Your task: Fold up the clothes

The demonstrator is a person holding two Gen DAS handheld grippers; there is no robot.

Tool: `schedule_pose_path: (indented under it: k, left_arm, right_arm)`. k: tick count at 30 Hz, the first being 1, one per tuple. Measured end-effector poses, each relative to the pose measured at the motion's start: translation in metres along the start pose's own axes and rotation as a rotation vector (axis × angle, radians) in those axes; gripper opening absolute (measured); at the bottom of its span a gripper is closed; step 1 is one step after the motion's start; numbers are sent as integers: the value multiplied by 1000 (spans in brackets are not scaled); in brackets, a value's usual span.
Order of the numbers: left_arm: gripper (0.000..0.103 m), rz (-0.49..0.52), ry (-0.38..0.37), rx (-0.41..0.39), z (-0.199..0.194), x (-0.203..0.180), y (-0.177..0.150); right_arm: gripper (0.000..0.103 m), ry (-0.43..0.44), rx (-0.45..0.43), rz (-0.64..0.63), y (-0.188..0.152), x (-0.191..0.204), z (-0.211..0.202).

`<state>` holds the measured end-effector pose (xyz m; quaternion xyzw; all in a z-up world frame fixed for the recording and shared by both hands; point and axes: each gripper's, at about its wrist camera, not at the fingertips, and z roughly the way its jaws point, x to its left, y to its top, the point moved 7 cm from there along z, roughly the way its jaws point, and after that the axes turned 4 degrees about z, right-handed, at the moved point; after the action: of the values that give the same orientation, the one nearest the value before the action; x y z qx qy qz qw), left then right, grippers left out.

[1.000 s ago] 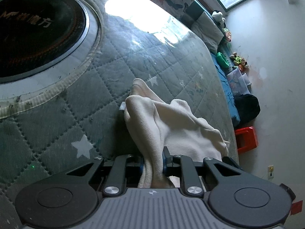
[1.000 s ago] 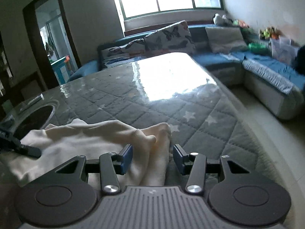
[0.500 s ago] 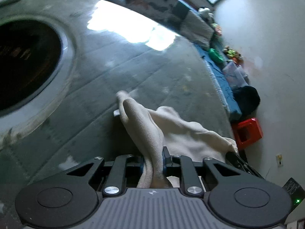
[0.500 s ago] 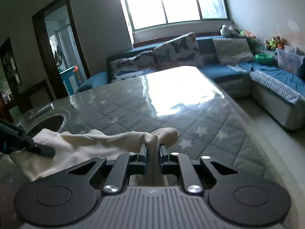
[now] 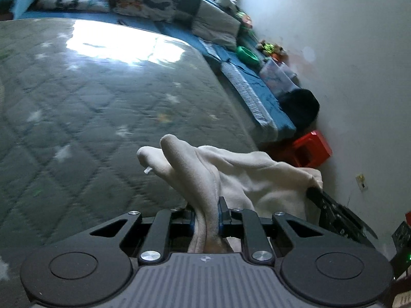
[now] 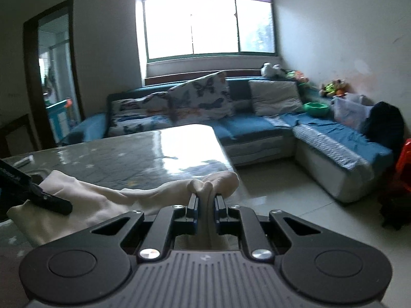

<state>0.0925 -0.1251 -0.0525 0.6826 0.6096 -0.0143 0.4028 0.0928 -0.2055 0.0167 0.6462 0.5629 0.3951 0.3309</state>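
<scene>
Both tongs are clamped on the cream cloth, left tongs on one bunched edge, right tongs on another; it hangs between them above the quilted surface; keep it taut and level before laying it down.

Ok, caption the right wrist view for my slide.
Right gripper pinches a cream garment above the quilted table.

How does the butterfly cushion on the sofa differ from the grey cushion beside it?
The butterfly cushion is white with dark and orange butterfly prints; the grey cushion is plain. The butterfly cushion sits tilted, one corner raised above the backrest; the grey cushion stands squarer and lower. The butterfly cushion looks wider. Both lean against the back of the blue sofa.
</scene>
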Motion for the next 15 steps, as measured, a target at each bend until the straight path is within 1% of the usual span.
schedule_pose_path:
  k: [3, 7, 10, 11, 13, 14, 15]
  left_arm:
    - [17, 18, -10, 23, 14, -7, 0]
    - [17, 23, -7, 72, 34, -6, -2]
    - [18, 26, 21, 110, 44, 3, -8]
    - [20, 20, 32, 118, 46, 7, -9]
    - [24, 13, 49, 131, 48, 15, -11]
    - [27, 10, 60, 135, 48, 18, -12]
    - [28, 12, 63, 136, 47, 19, -12]
  right_arm:
    - [10, -34, 3, 7, 2, -14, 5]
    - [10, -59, 37, 11, -4, -27, 21]
    - [11, -81, 77, 2, -13, -33, 35]
    - [11, -96, 85, 0, -15, -35, 39]
    - [15, -110, 100, 1, -18, -38, 45]
    - [21, -121, 104, 5, -20, -39, 47]
    - [21, -136, 102, 9, -20, -40, 47]
